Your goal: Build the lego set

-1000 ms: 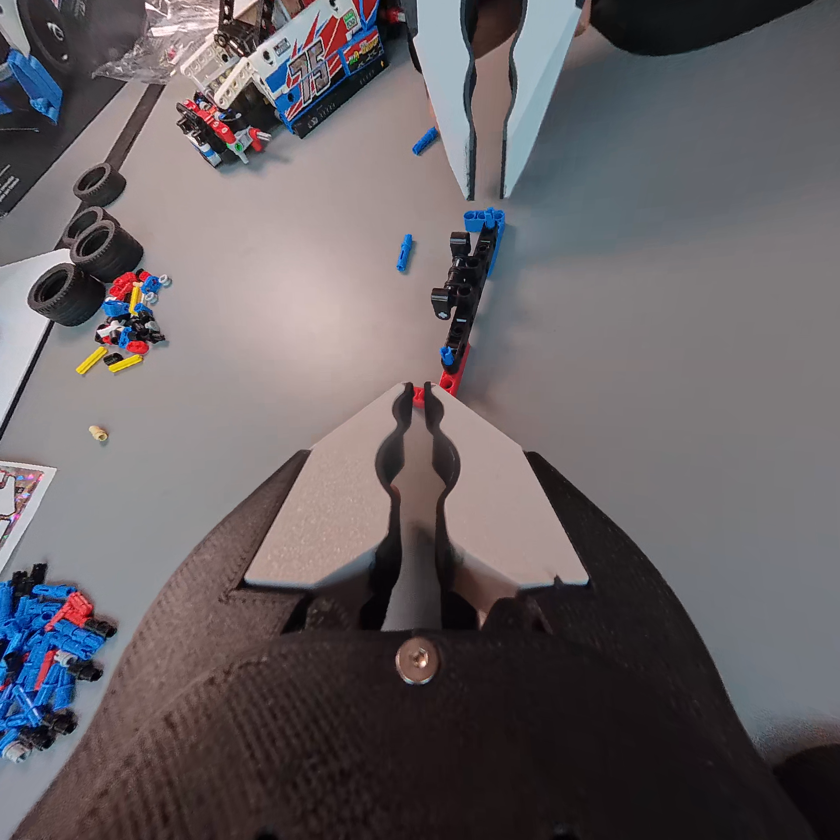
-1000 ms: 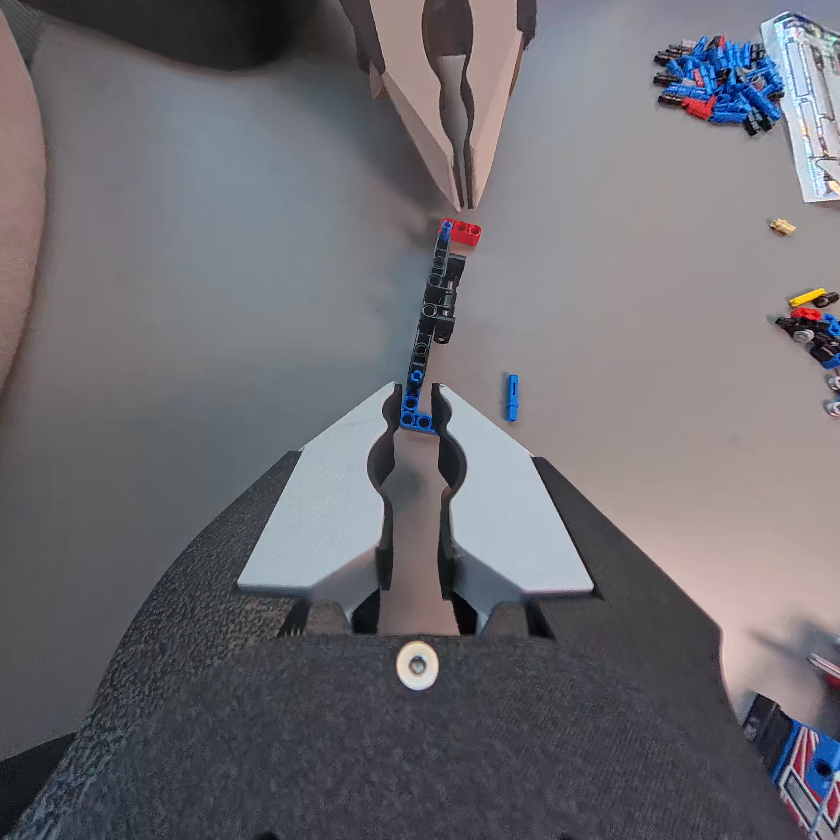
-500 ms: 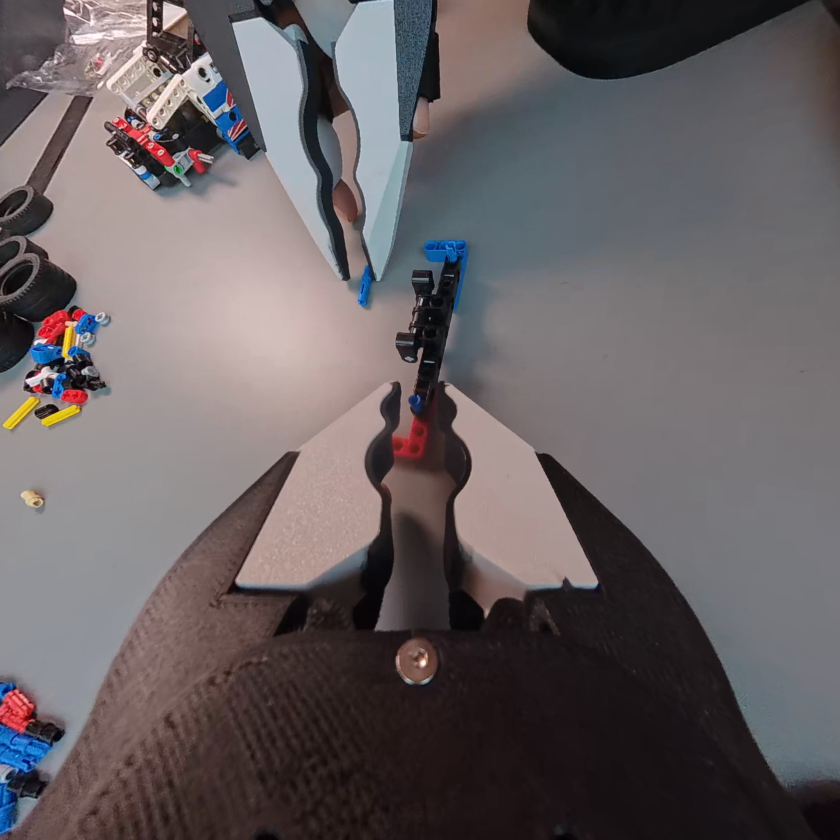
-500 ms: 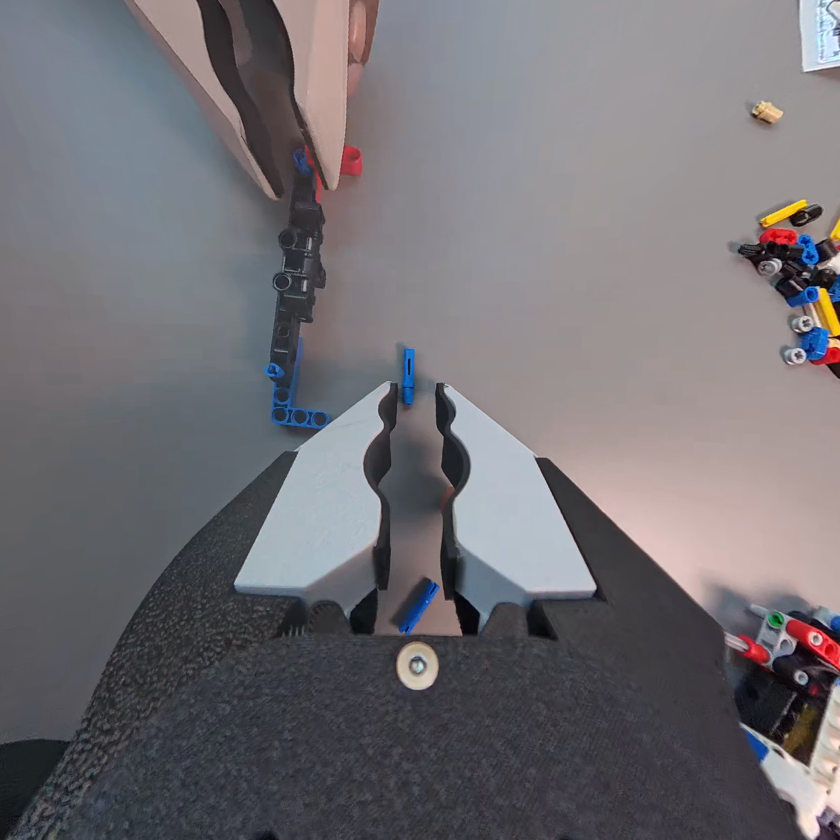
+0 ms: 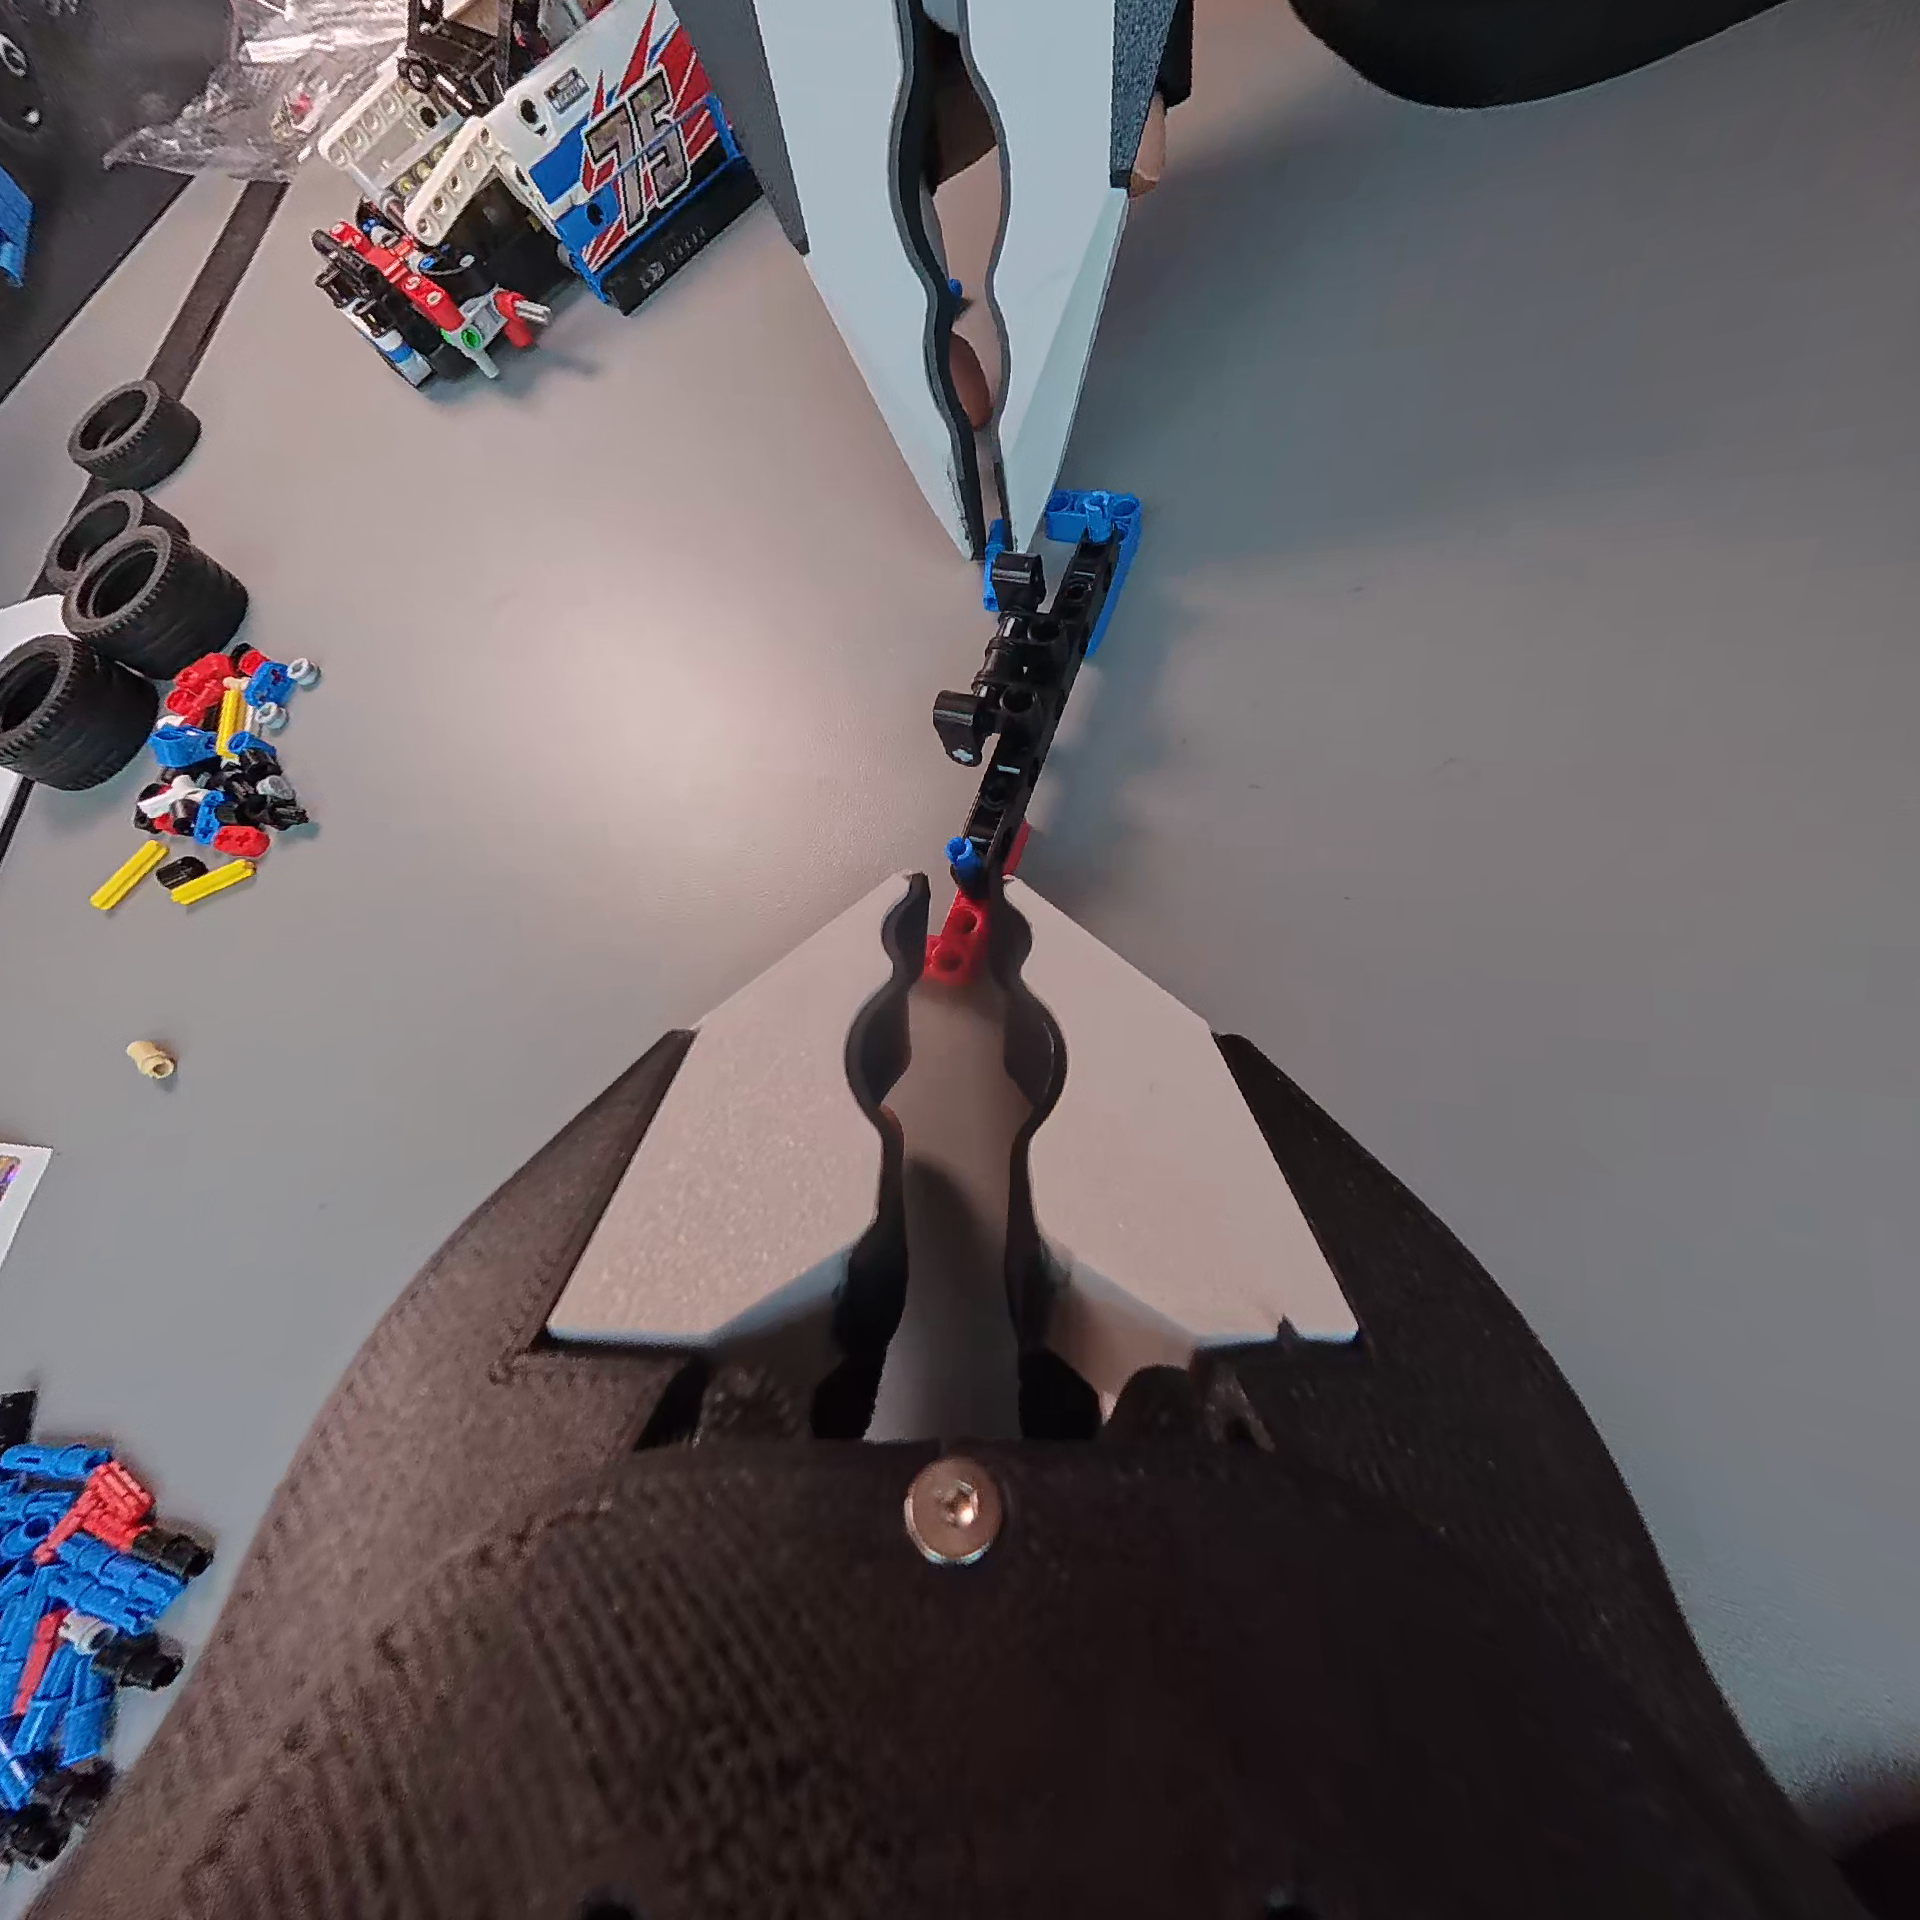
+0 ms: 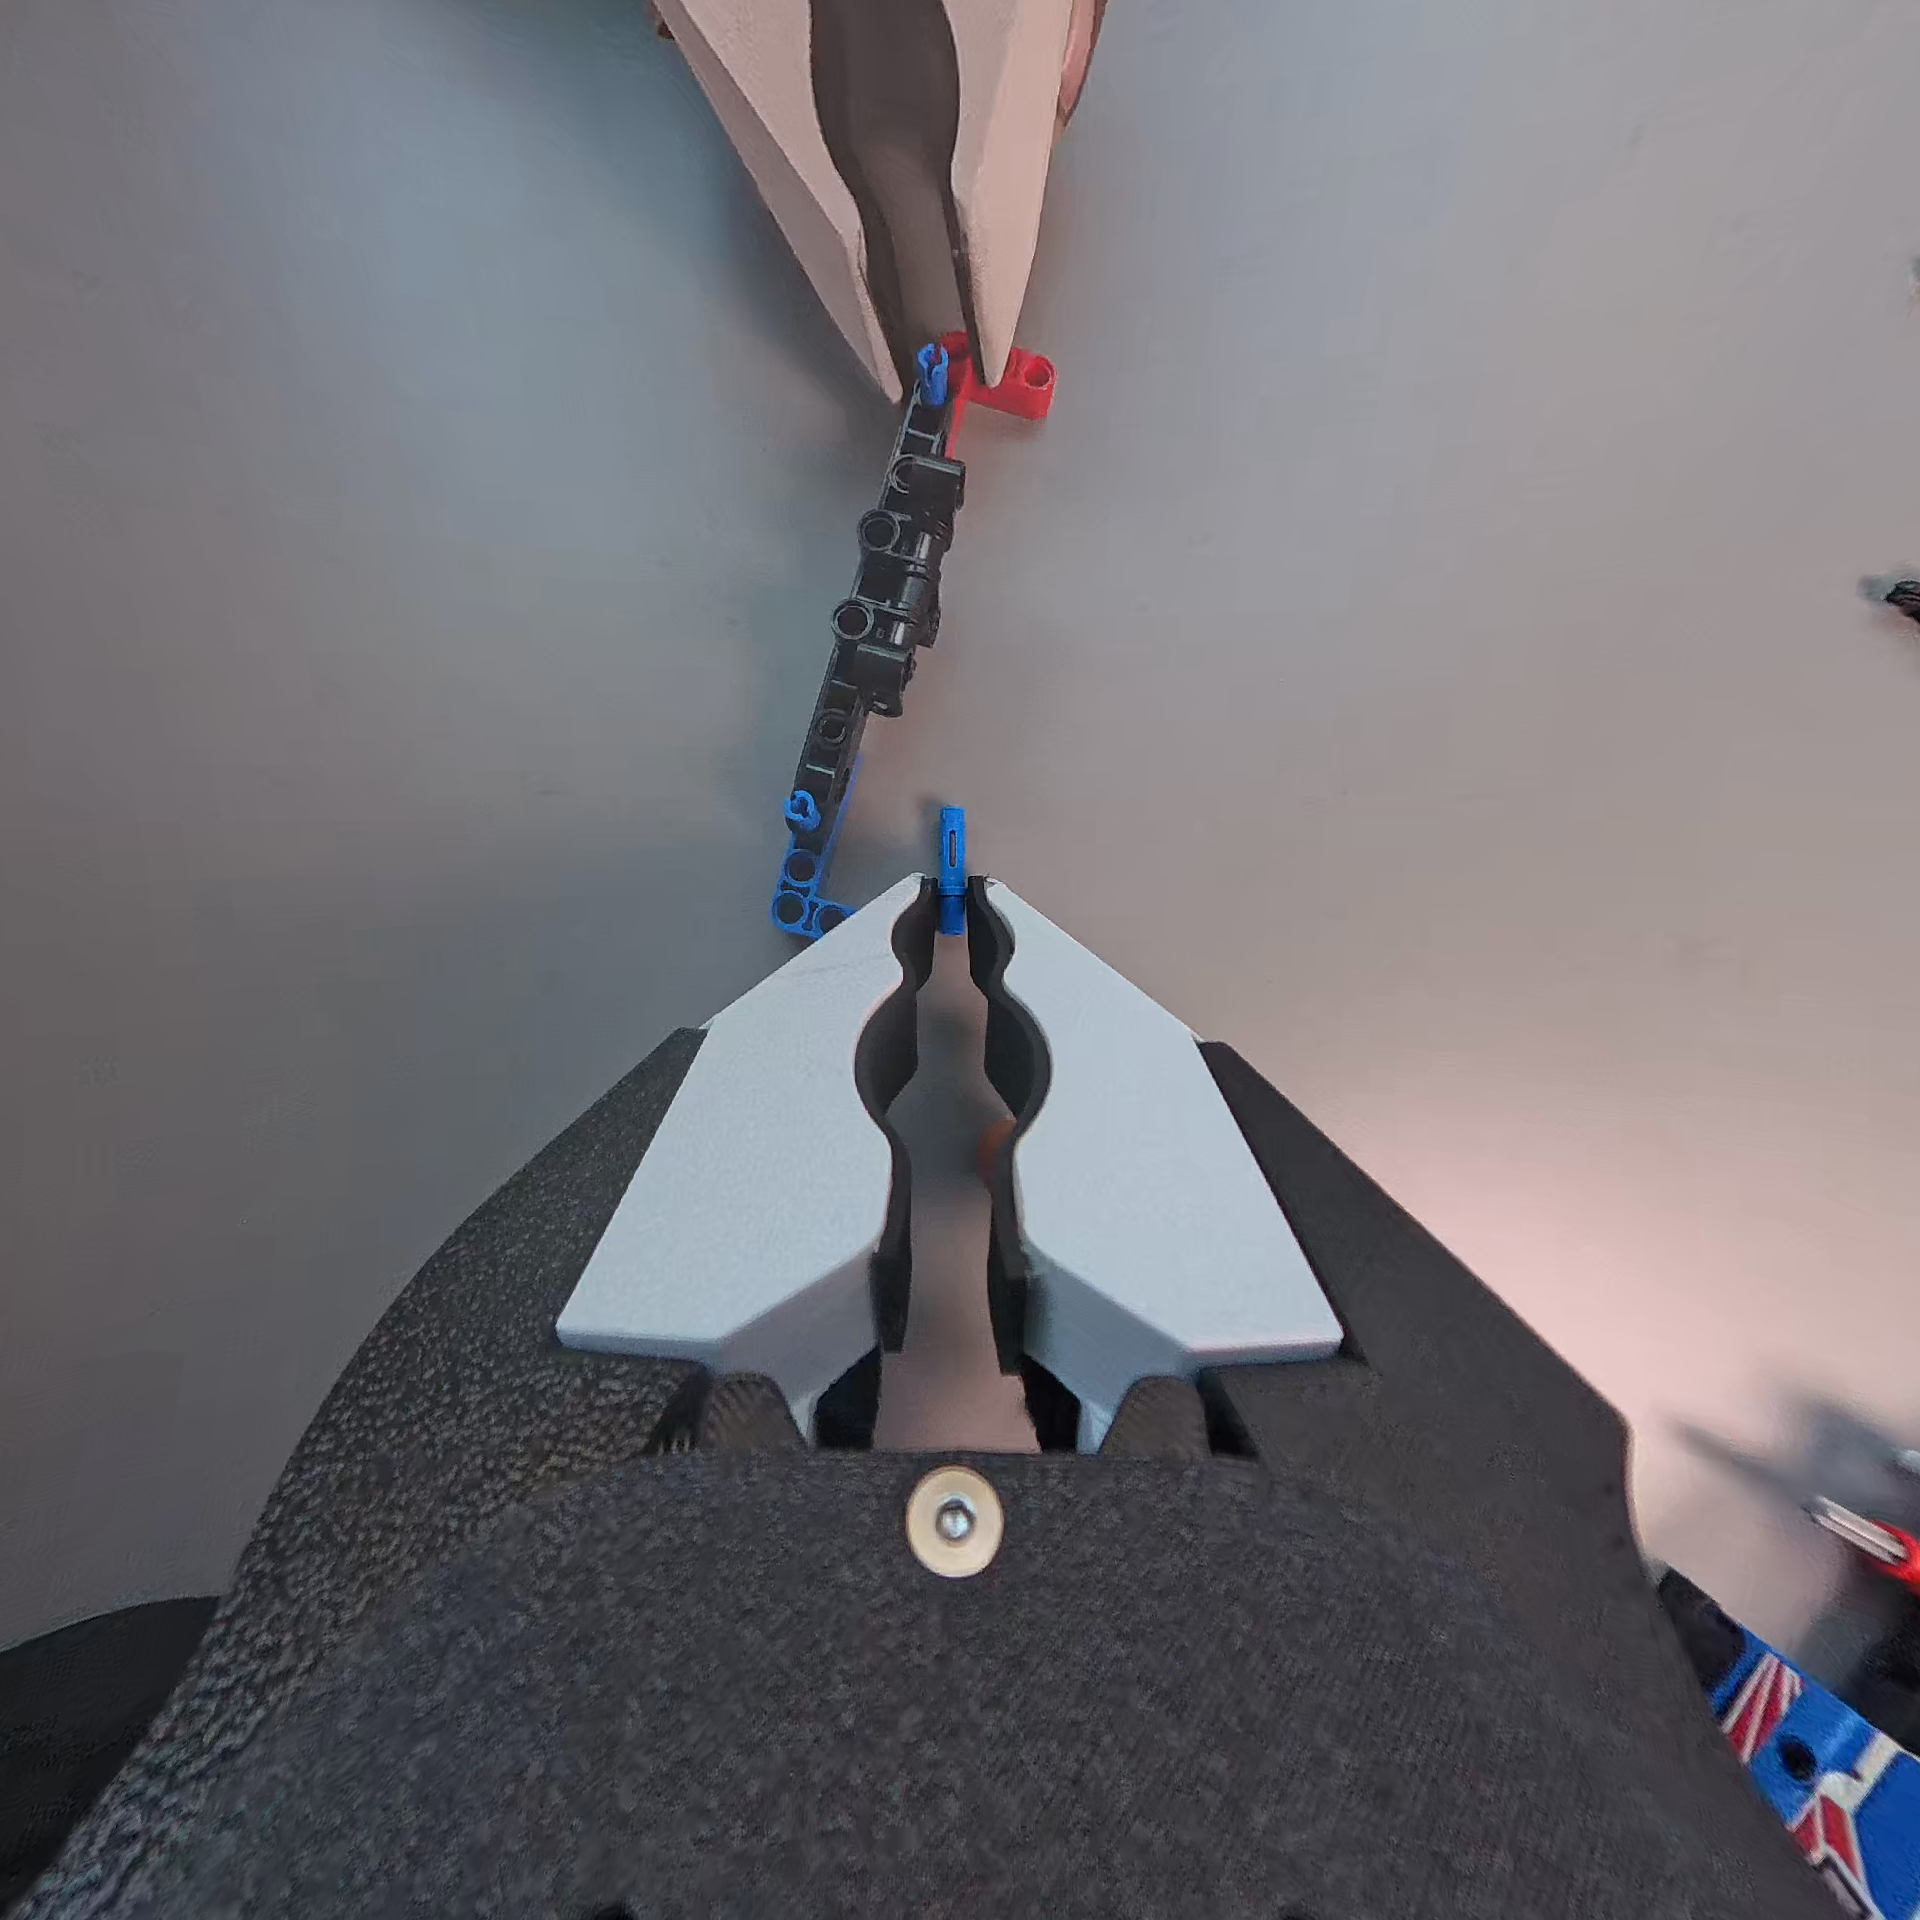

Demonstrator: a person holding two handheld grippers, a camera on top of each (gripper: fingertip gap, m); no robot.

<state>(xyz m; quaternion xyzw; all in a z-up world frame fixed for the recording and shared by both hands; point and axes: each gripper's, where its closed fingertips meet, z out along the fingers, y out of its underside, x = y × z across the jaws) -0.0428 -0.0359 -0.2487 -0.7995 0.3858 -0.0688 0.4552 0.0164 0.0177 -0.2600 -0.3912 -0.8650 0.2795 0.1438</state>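
The right hand-held gripper pinches a small blue plastic pin. The black Technic beam assembly lies at 11 o'clock on the grey surface, its red end between the narrowly parted fingers of the left hand-held gripper.

far ahead and left of the left hand-held gripper, a white, blue and red model panel carries a large two-digit number sticker. the black strip under it bears small pale print, too small to read. a sticker sheet at the left edge shows only blurred marks. the right view has no legible writing.
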